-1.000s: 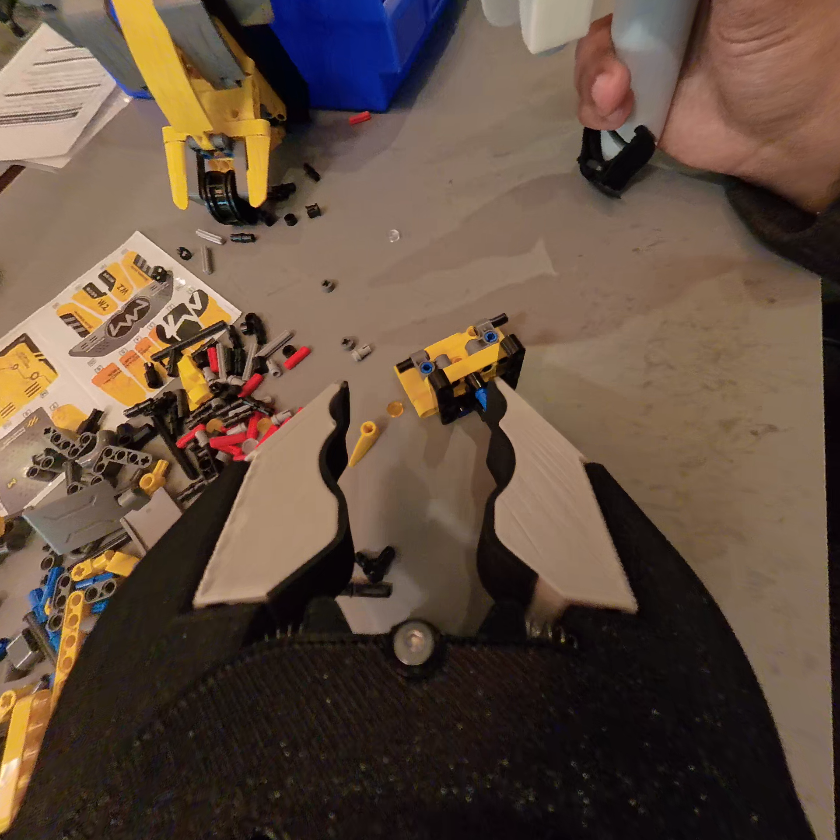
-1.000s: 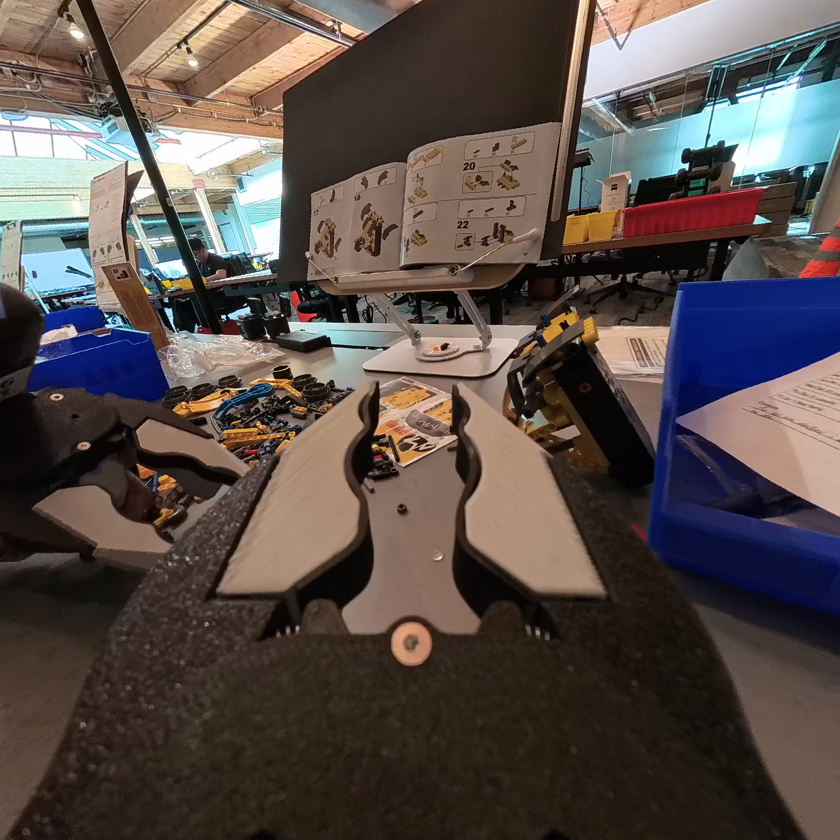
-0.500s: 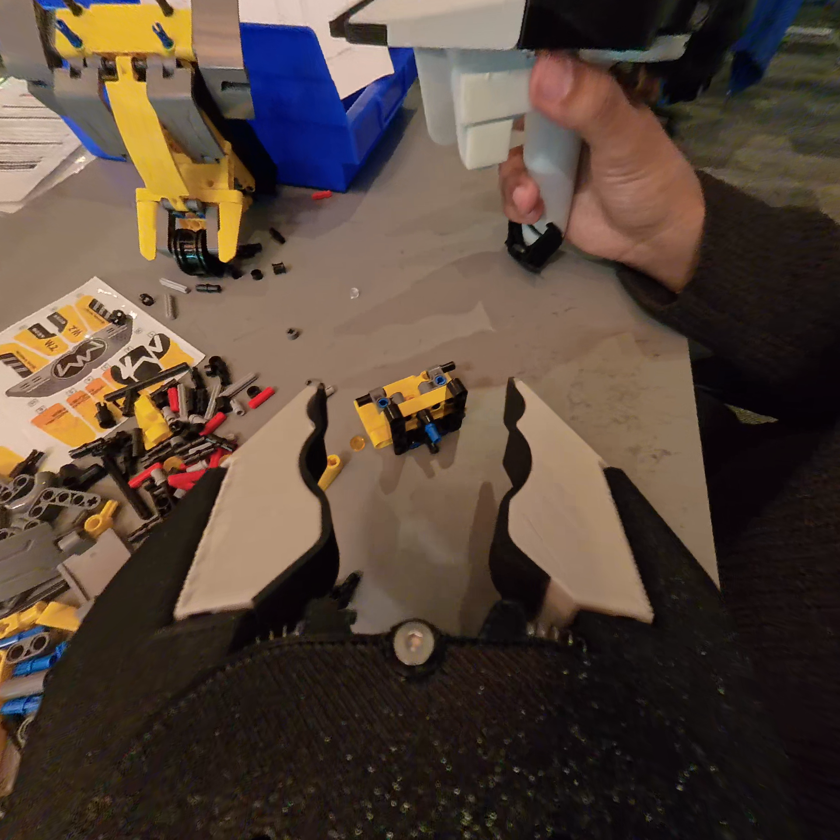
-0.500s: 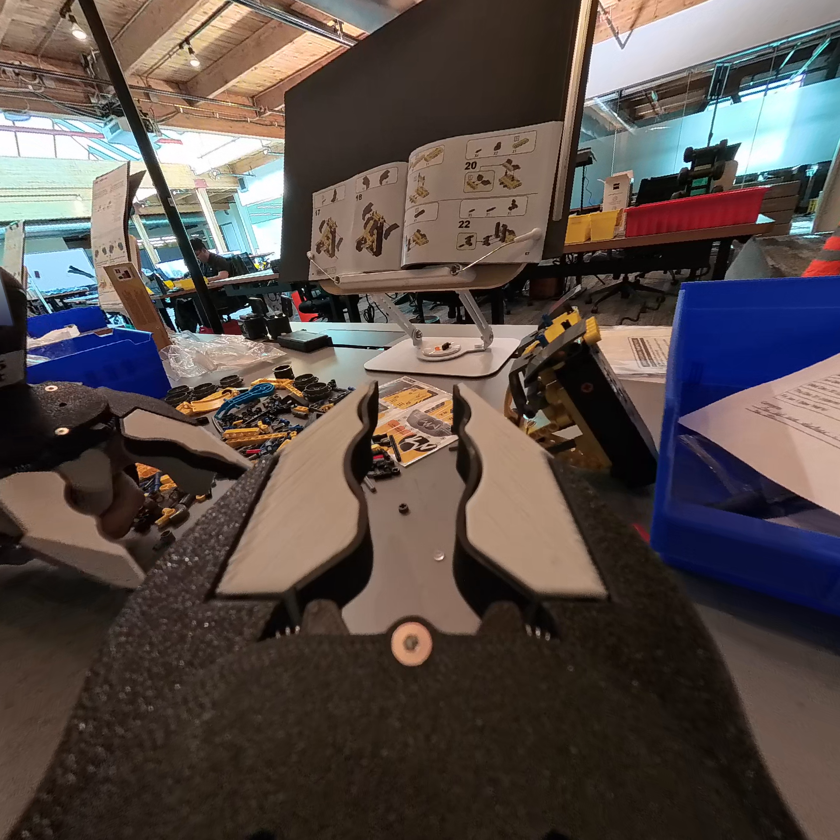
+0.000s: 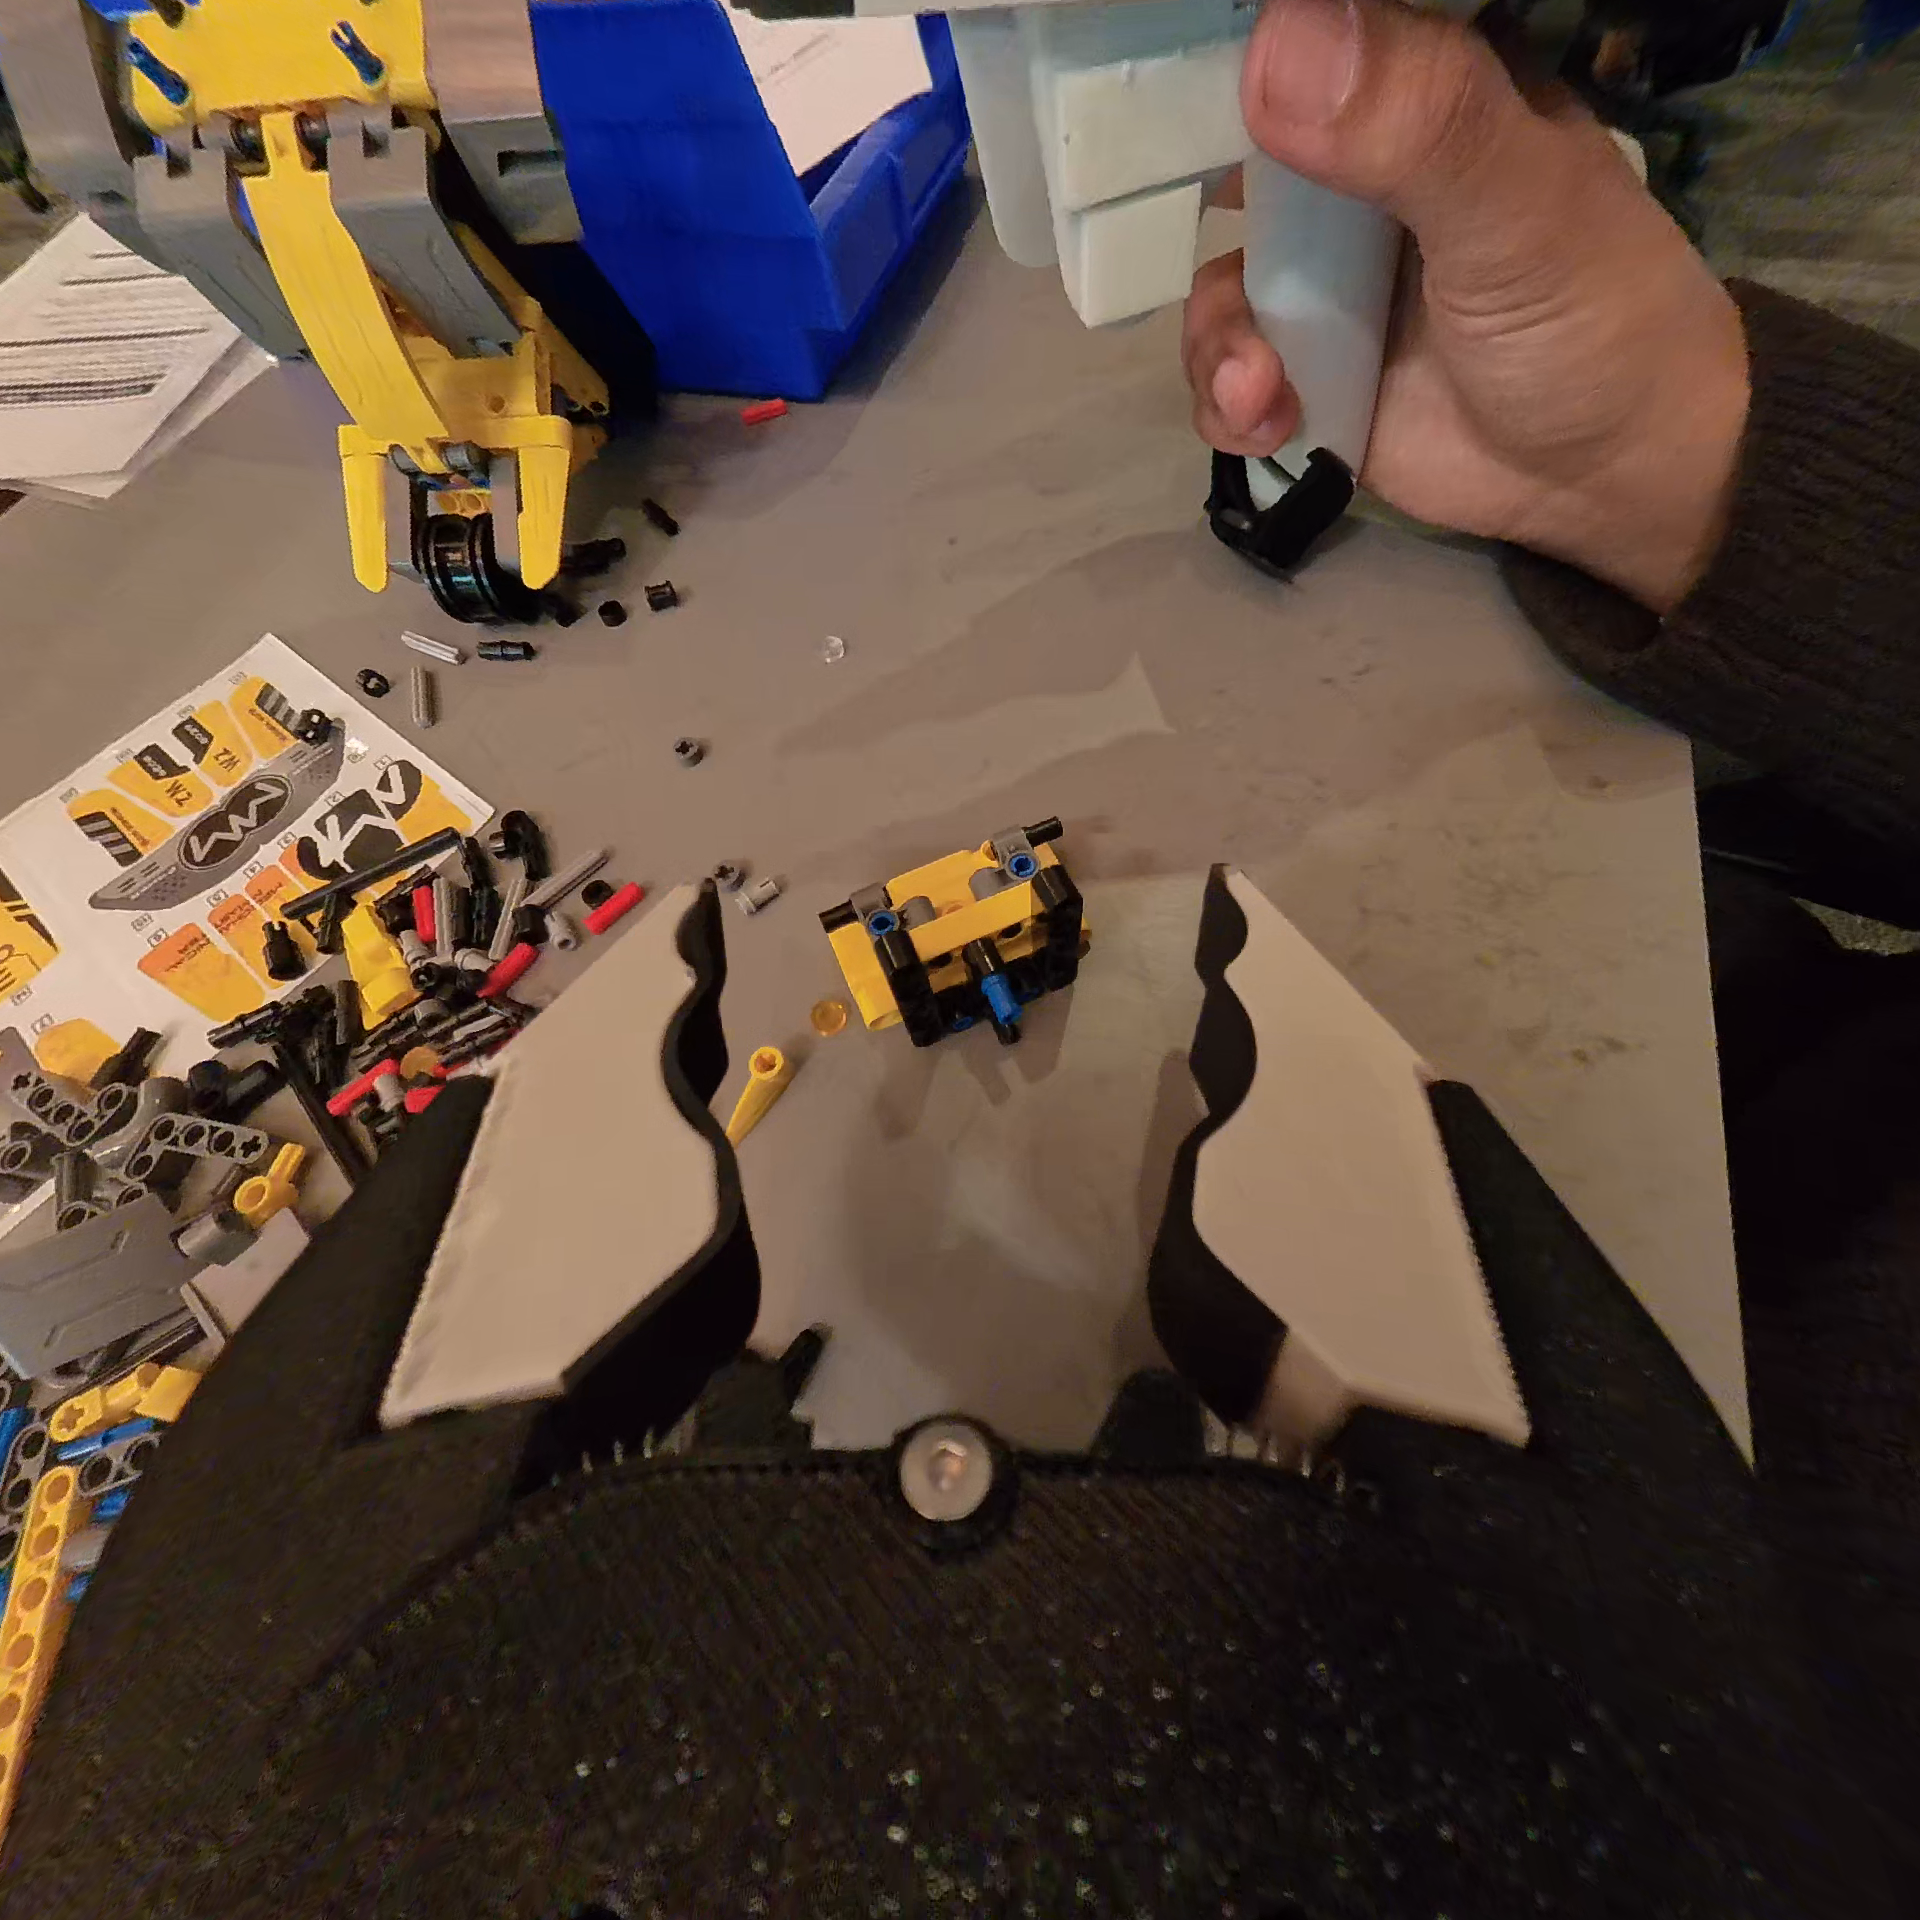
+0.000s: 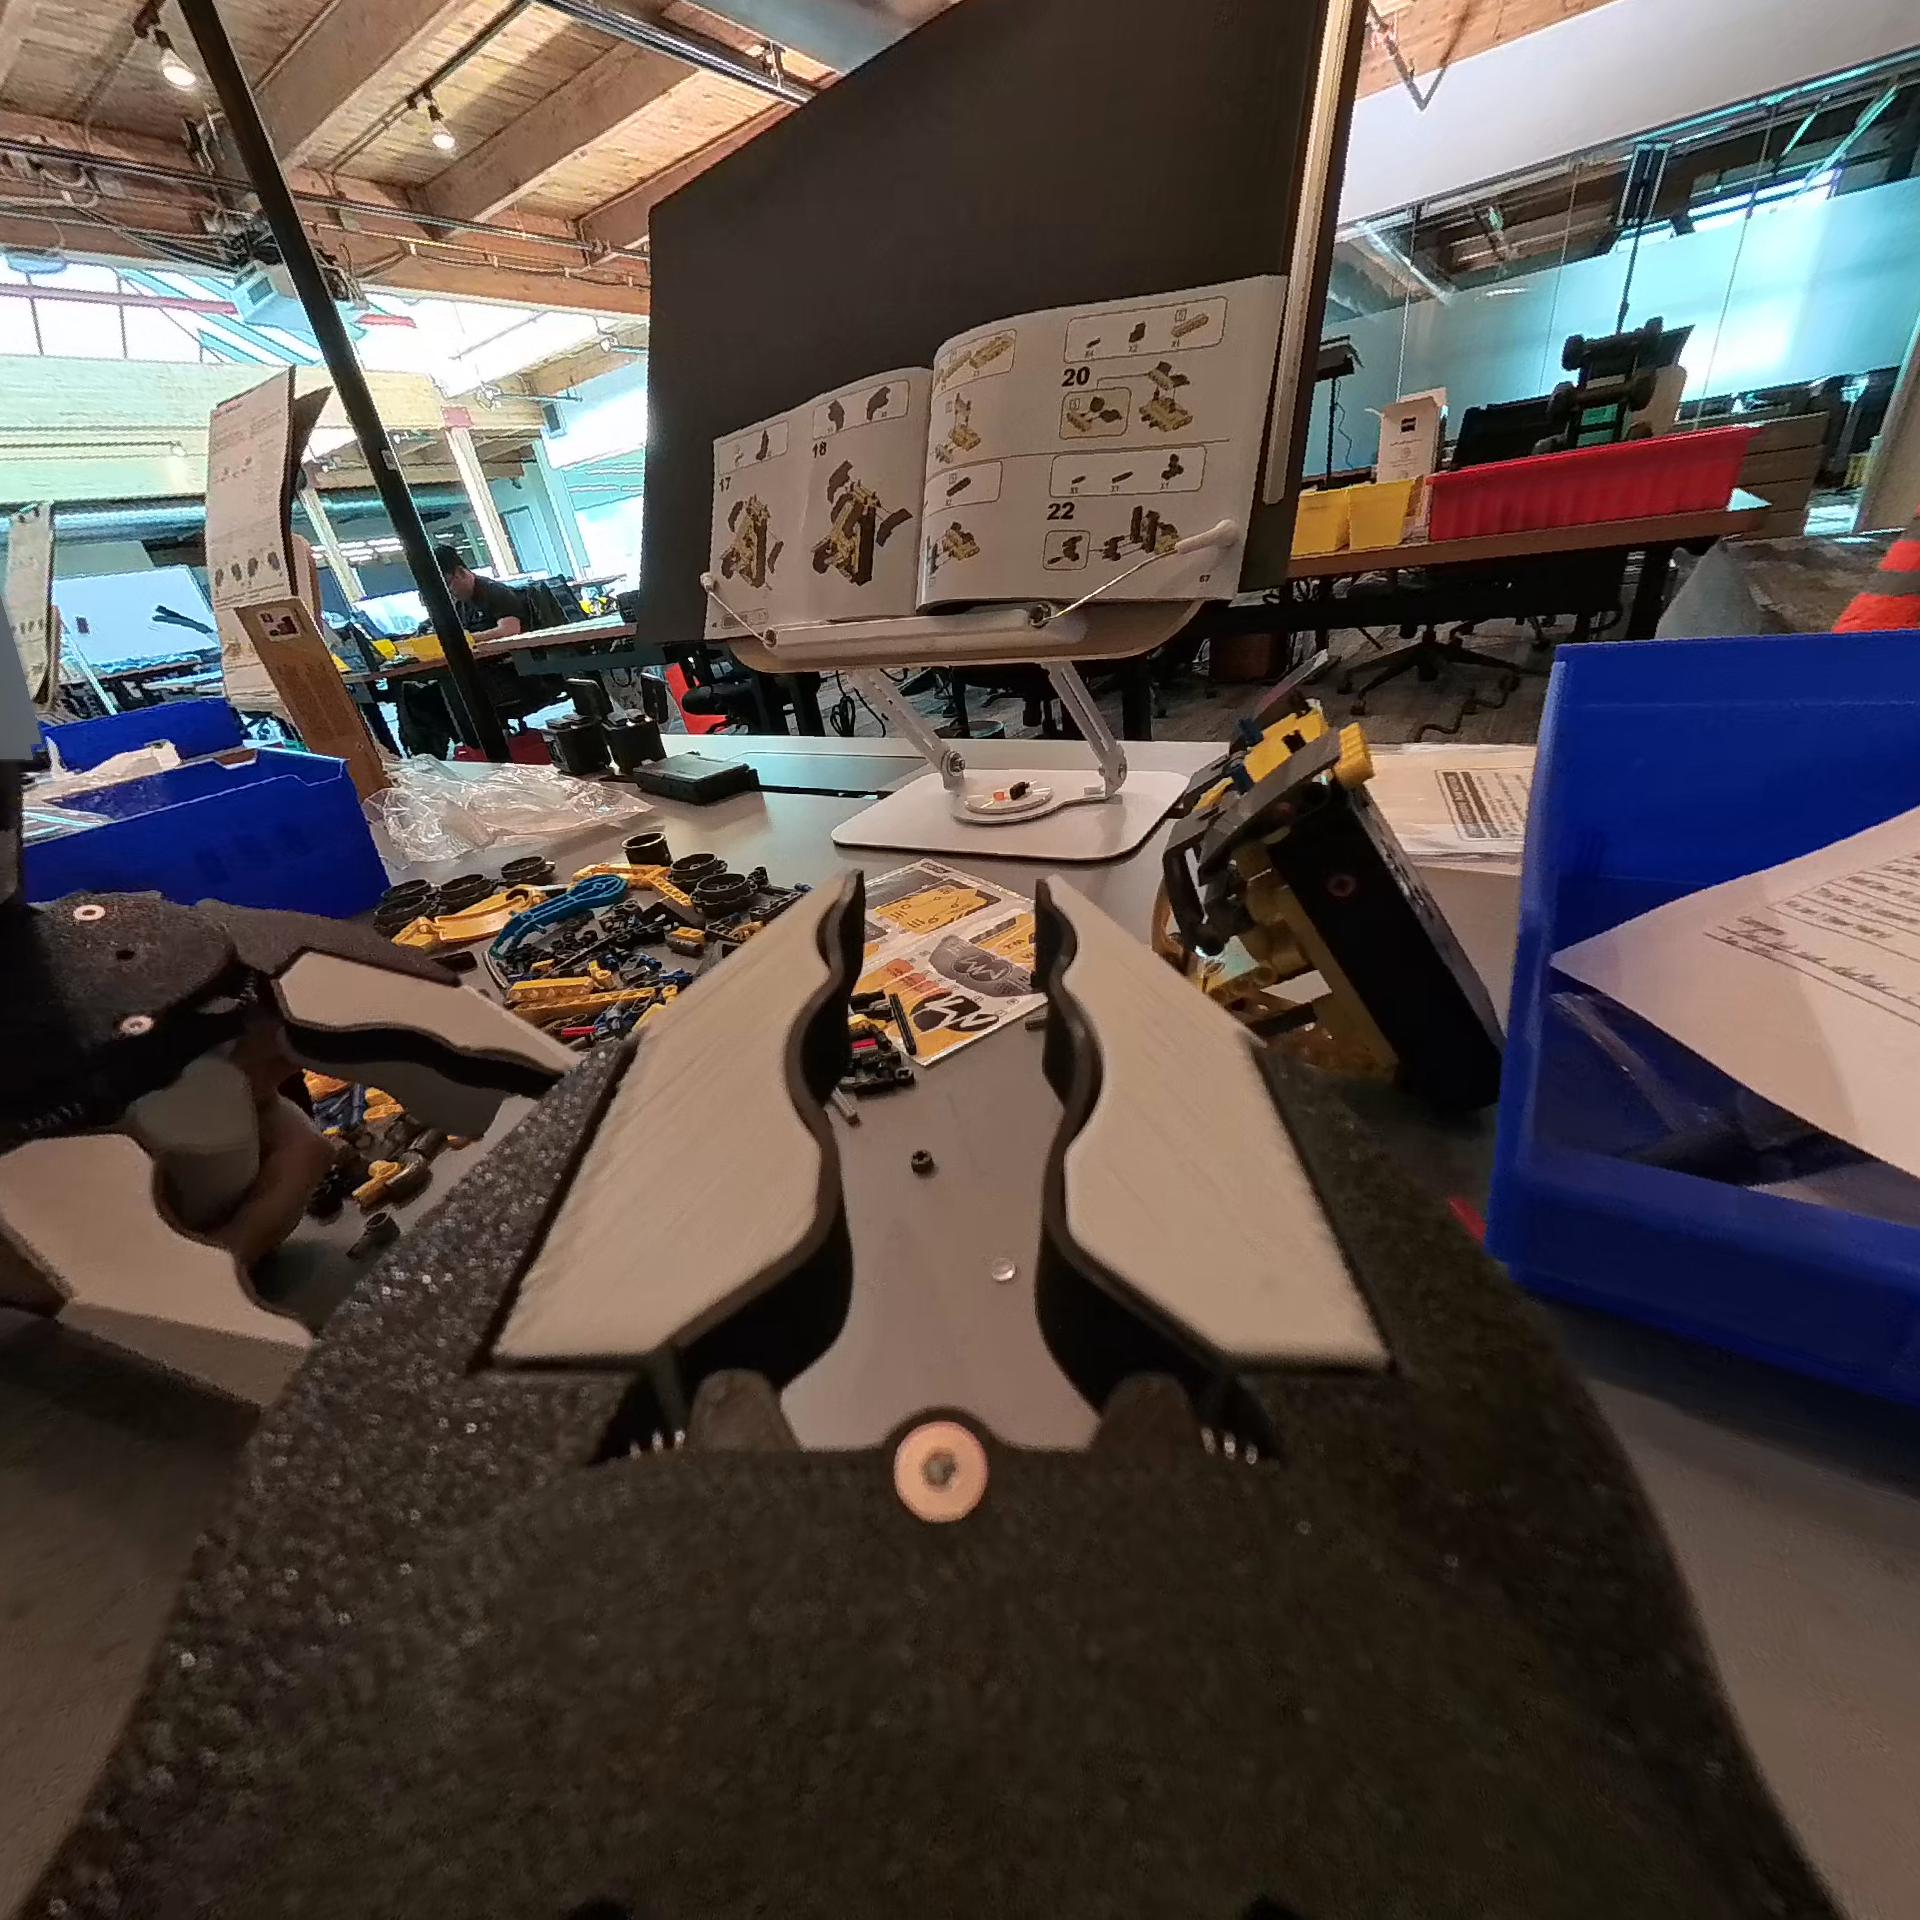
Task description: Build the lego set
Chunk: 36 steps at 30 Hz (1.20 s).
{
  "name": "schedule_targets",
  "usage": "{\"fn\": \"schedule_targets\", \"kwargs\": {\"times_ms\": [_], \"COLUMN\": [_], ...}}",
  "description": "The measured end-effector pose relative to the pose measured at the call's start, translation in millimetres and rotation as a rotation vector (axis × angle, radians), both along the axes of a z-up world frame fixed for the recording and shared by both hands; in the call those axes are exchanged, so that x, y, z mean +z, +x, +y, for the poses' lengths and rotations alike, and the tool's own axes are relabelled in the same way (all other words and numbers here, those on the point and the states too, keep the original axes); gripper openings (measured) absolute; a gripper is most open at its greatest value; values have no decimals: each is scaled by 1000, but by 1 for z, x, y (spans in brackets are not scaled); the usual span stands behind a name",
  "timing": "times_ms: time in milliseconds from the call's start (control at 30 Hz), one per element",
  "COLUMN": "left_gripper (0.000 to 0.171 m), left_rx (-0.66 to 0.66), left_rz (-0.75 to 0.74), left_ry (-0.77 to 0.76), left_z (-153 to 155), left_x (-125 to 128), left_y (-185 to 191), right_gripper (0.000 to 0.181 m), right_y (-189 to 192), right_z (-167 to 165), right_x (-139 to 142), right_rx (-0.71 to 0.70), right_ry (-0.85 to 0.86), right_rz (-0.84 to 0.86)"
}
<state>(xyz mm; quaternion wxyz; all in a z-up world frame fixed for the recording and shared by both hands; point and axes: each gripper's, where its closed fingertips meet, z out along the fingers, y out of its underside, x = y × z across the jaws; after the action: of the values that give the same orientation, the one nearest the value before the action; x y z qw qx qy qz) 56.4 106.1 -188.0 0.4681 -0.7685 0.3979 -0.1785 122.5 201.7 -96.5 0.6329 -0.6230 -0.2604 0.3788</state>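
Note:
My left gripper (image 5: 964, 888) is open wide just above the grey table (image 5: 1351, 779). A small yellow and black brick assembly (image 5: 956, 935) with blue pins lies on the table between its fingertips (image 5: 707, 935), touching neither. A yellow pin (image 5: 758, 1081) and a small orange round stud (image 5: 828, 1016) lie by the left finger. My right gripper (image 6: 948, 888) is open a little and empty, low over the table, pointing at a sticker sheet (image 6: 956, 956). A hand (image 5: 1507, 343) holds its handle at the upper right of the left wrist view. The left gripper shows at the left of the right wrist view (image 6: 312, 1039).
A large yellow and grey model (image 5: 416, 312) stands by a blue bin (image 5: 748, 208) holding paper, also in the right wrist view (image 6: 1309, 935). A pile of loose parts (image 5: 364, 987) lies on the left. An open instruction booklet (image 6: 987, 488) sits on a stand. The table edge (image 5: 1714, 1143) runs on the right. Across from one pair of fingers to the other is roughly 15 centimeters. The right gripper is farther from the small orange round stud (image 5: 828, 1016), some 15 centimeters, than the left, some 4 centimeters.
My left gripper has opened wider and shifted right, so the small assembly, earlier at its right fingertip, now lies midway between the fingers. The right gripper has hardly moved.

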Motion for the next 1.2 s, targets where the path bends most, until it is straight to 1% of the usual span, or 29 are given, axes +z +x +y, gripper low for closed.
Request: {"fn": "schedule_targets", "kwargs": {"times_ms": [200,400,867,1200], "left_gripper": [84,77,72,72], "left_rx": [8,17,5,-17], "left_rz": [57,23,21,59], "left_ry": [-6,-12,-19,-12], "left_z": [1,2,1,-3], "left_x": [-8,-4,-4,-9], "left_y": [1,-1,-1,2], "right_gripper": [32,32,33,33], "right_y": [0,0,-1,-1], "right_z": [0,0,-1,-1], "right_x": [0,-1,-1,-1], "right_rx": [1,2,5,5], "right_ry": [-1,-1,-1,-1], "right_rz": [-1,-2,-2,-3]}}
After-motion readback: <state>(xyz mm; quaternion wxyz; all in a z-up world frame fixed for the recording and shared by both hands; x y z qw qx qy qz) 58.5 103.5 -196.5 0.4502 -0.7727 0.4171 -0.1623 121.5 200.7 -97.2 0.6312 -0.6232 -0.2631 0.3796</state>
